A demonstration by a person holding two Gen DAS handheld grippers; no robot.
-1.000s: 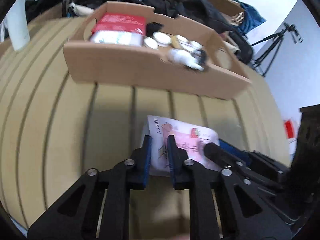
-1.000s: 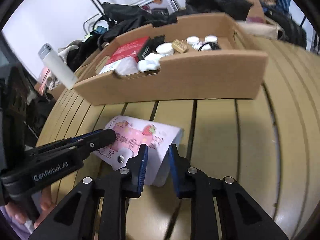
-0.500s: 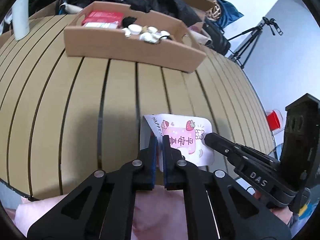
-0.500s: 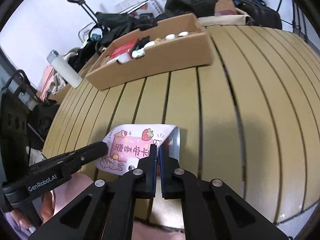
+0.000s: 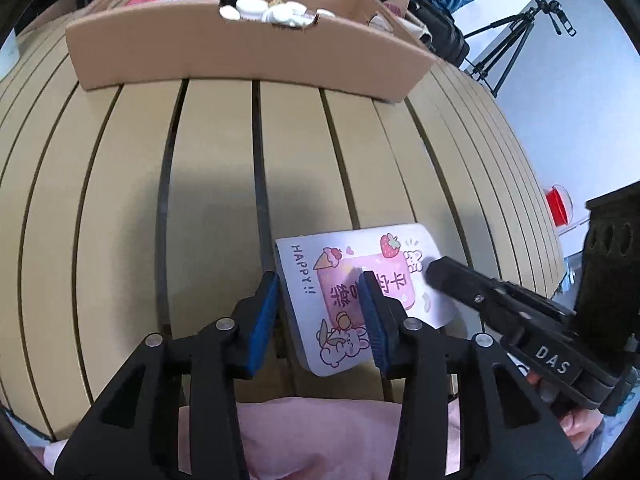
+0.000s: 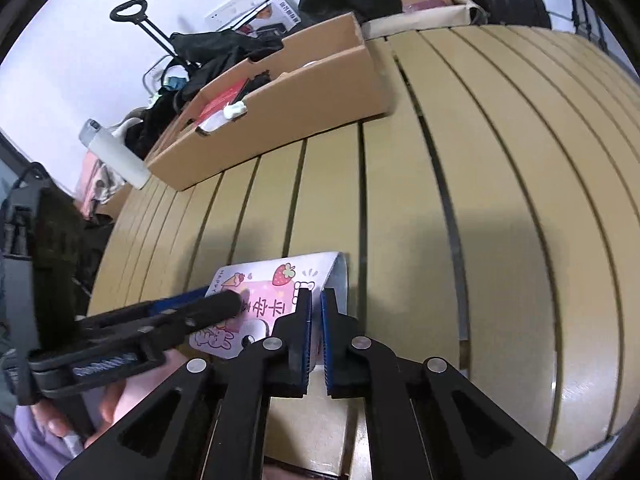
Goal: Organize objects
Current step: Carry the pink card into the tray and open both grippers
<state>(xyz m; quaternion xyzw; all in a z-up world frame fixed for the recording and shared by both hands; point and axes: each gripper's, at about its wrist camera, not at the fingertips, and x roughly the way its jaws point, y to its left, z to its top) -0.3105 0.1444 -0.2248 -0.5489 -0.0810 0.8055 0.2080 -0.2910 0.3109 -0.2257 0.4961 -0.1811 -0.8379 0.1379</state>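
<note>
A white and pink greeting card [image 5: 360, 280] with a strawberry, rabbits and "HAPPY!!" lies near the front edge of the slatted table [image 5: 208, 200]. My left gripper [image 5: 320, 292] is open, its jaws astride the card's left part. My right gripper [image 6: 316, 304] is shut on the card's right edge [image 6: 336, 276], which curls up. The right gripper also shows in the left wrist view [image 5: 472, 292], its tip on the card. The left gripper shows in the right wrist view [image 6: 224, 304].
A long cardboard box [image 5: 240, 52] holding a red packet, white lids and small items stands at the far side of the table. A white bottle [image 6: 116, 152] stands by its left end. Bags, a tripod [image 5: 516, 44] and clutter lie beyond.
My left gripper has opened and let go of the card's left edge. My right gripper stays shut on the right edge. Both views have moved closer to the box.
</note>
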